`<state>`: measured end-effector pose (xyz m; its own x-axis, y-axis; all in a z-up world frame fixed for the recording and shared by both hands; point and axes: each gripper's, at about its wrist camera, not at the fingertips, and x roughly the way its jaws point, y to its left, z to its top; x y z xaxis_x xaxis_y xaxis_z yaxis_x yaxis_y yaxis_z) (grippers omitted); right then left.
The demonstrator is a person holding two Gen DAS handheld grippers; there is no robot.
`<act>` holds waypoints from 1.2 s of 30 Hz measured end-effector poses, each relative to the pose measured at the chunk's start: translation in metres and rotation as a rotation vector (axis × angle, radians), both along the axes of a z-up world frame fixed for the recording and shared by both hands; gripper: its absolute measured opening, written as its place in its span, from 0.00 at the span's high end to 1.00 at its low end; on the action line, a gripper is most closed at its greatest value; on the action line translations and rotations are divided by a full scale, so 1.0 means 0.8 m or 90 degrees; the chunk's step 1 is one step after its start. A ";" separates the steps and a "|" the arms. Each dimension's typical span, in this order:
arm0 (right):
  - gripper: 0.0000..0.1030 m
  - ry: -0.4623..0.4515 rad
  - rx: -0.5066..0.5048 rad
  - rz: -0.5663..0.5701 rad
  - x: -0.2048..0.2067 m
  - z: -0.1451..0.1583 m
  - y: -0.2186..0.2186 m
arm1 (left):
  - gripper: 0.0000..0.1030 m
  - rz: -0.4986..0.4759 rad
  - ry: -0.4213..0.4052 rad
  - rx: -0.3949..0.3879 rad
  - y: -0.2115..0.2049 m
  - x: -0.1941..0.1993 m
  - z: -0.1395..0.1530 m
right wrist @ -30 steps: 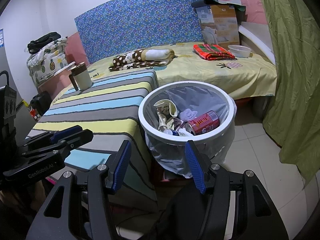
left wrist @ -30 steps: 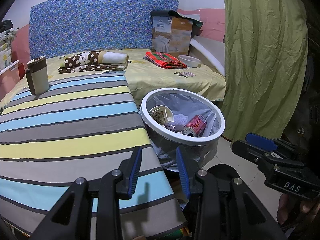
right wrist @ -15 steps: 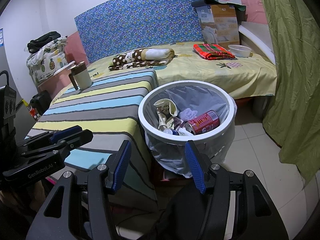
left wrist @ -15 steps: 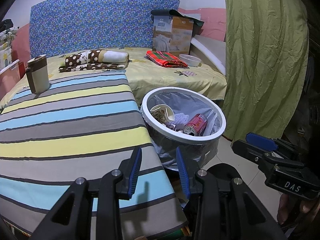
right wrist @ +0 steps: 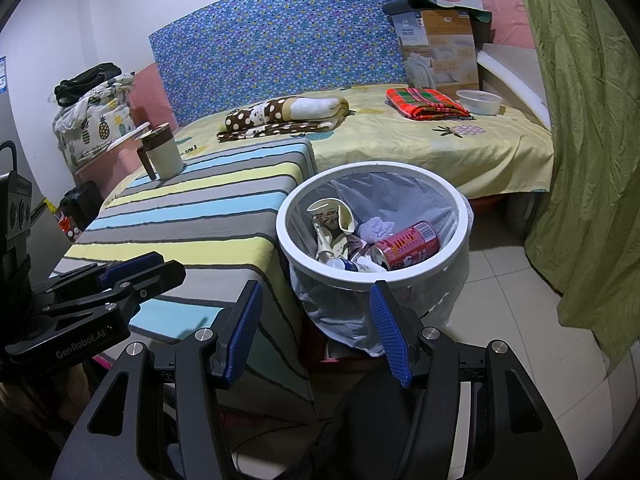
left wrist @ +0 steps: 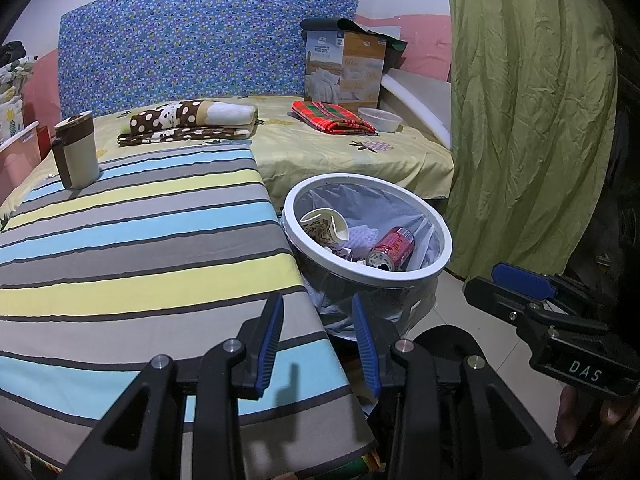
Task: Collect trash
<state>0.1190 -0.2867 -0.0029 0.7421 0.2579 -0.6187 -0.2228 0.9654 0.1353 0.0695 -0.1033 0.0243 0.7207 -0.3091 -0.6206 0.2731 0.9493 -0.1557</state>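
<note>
Inside, the round white bin (right wrist: 440, 276) holds a dented, perhaps aluminium, can (right wrist: 408, 245).

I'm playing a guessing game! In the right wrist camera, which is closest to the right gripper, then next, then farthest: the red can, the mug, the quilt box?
From the right gripper:
1. Red can, in the bin just ahead.
2. Mug, far left on the striped cloth.
3. Quilt box, back right against the headboard.

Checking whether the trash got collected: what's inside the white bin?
In the white bin: a red can, crumpled paper cup, white wad and wrappers. Anything underneath is hidden.
</note>
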 end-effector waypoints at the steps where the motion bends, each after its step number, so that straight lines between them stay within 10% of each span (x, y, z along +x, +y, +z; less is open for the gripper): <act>1: 0.44 -0.001 -0.001 0.000 0.000 0.000 0.000 | 0.64 0.001 -0.001 0.001 0.000 0.000 0.000; 36: 0.44 0.000 -0.002 0.003 0.000 -0.001 0.005 | 0.64 0.008 0.006 0.017 -0.005 -0.001 -0.006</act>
